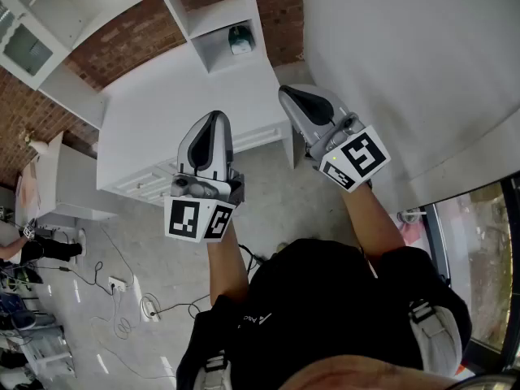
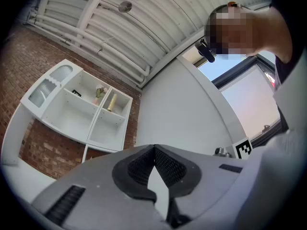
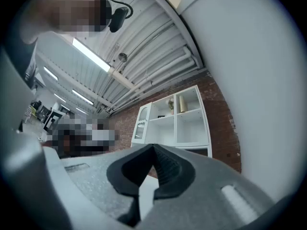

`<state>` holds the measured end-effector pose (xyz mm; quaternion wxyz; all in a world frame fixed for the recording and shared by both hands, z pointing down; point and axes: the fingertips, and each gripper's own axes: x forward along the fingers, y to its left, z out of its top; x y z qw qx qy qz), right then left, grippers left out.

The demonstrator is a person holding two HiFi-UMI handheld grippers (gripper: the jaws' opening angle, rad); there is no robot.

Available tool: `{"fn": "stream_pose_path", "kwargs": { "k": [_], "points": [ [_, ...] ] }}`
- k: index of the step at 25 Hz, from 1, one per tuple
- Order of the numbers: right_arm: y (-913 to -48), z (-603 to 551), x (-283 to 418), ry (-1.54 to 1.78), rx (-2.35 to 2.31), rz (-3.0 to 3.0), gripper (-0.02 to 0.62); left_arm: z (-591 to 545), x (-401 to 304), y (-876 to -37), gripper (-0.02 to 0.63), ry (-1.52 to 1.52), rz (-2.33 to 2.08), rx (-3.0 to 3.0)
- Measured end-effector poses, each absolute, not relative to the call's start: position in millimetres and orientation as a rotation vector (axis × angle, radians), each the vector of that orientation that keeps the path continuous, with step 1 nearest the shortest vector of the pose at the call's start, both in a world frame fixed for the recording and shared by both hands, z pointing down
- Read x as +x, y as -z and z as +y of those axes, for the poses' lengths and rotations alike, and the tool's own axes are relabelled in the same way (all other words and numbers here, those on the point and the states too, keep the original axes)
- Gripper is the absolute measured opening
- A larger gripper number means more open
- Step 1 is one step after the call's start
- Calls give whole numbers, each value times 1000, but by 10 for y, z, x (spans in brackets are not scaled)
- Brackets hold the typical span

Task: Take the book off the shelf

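In the white shelf (image 1: pixel 213 23), one cubby holding a green-white object (image 1: pixel 240 41)

Bright even light, ceiling strip light (image 3: pixel 91 55) lit, window (image 2: pixel 244 95) washed out, strong fisheye bending at edges, dark corners

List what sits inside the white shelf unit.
A small plant and a gold upright object, in the shelf unit's upper compartments; whatever is behind the glazed door is obscured.
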<state>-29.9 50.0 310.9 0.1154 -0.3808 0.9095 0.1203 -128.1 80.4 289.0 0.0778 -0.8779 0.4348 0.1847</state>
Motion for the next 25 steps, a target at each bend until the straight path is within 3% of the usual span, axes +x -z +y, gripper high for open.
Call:
{"fn": "stream_pose_path", "kwargs": {
  "k": [25],
  "points": [
    [-3047, 213, -735, -437, -1171, 2650, 2, 382, -1841, -2802, -2, -552, 1271, -2641]
  ]
}}
